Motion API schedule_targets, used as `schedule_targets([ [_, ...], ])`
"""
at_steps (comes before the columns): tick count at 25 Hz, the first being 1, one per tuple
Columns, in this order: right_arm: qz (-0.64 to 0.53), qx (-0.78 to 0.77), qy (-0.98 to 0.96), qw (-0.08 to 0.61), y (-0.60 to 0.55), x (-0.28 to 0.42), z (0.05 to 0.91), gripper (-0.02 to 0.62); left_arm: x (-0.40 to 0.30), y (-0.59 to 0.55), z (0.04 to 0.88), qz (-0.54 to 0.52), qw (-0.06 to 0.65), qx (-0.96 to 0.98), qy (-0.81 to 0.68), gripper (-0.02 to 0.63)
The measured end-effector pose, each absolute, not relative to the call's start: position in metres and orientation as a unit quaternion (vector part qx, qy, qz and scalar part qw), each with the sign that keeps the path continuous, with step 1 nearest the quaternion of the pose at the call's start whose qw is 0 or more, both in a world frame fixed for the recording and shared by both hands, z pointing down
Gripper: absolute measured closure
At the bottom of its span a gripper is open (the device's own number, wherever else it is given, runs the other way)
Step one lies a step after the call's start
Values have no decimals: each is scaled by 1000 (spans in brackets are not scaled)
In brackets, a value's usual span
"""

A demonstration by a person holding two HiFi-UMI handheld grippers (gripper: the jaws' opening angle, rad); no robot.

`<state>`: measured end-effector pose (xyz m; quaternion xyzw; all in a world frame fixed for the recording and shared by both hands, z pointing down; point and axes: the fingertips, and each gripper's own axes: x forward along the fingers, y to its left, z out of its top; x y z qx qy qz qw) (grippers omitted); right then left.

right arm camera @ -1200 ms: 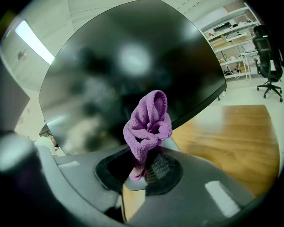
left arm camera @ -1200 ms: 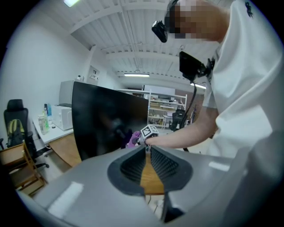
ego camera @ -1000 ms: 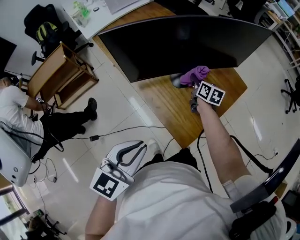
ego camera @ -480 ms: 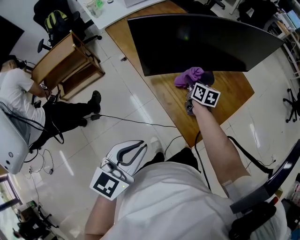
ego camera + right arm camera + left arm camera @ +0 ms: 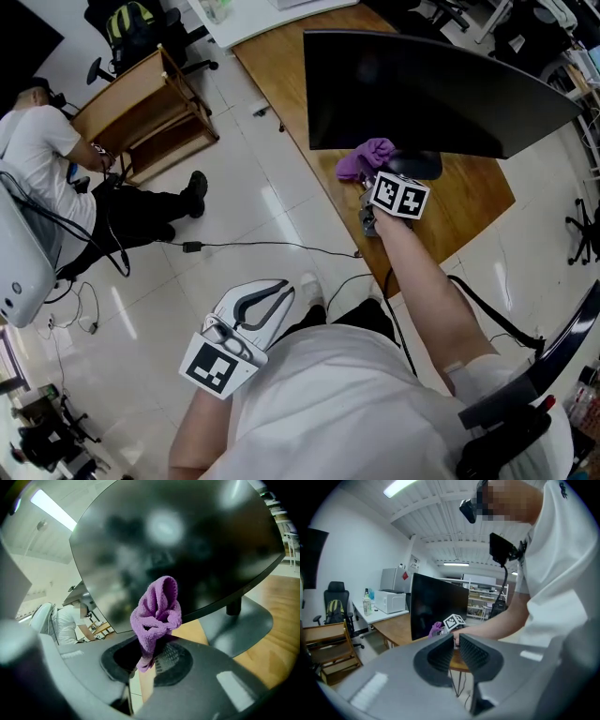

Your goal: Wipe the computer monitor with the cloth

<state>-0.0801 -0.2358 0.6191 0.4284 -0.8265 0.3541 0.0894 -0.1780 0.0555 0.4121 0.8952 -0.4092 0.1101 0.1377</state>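
Right gripper (image 5: 150, 656) pinching purple cloth (image 5: 157, 611) at curved monitor's (image 5: 187, 541) 7 o'clock edge. Best pressing flat, sweeping evenly. Left gripper (image 5: 456, 648) idling, pressed together.

White shirt (image 5: 347, 403), seemingly short-sleeved; left gripper (image 5: 284, 292) white.

Right gripper view: the cloth (image 5: 157, 613) drops its tail out of sight between the right gripper (image 5: 149, 654) jaws. The monitor (image 5: 187, 541) ahead runs off the top edge. The gripper body covers the near rim of the stand (image 5: 243, 618). Head view: those jaws are lost under the marker cube (image 5: 400, 197), and the cloth overlaps the stand.
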Motion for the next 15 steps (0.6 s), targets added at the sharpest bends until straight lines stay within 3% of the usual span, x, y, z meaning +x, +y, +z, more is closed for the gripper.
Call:
schedule_targets([
  [15, 355, 375, -850, 106, -222, -154, 618, 548, -204, 63, 417, 102, 146, 876, -447, 549],
])
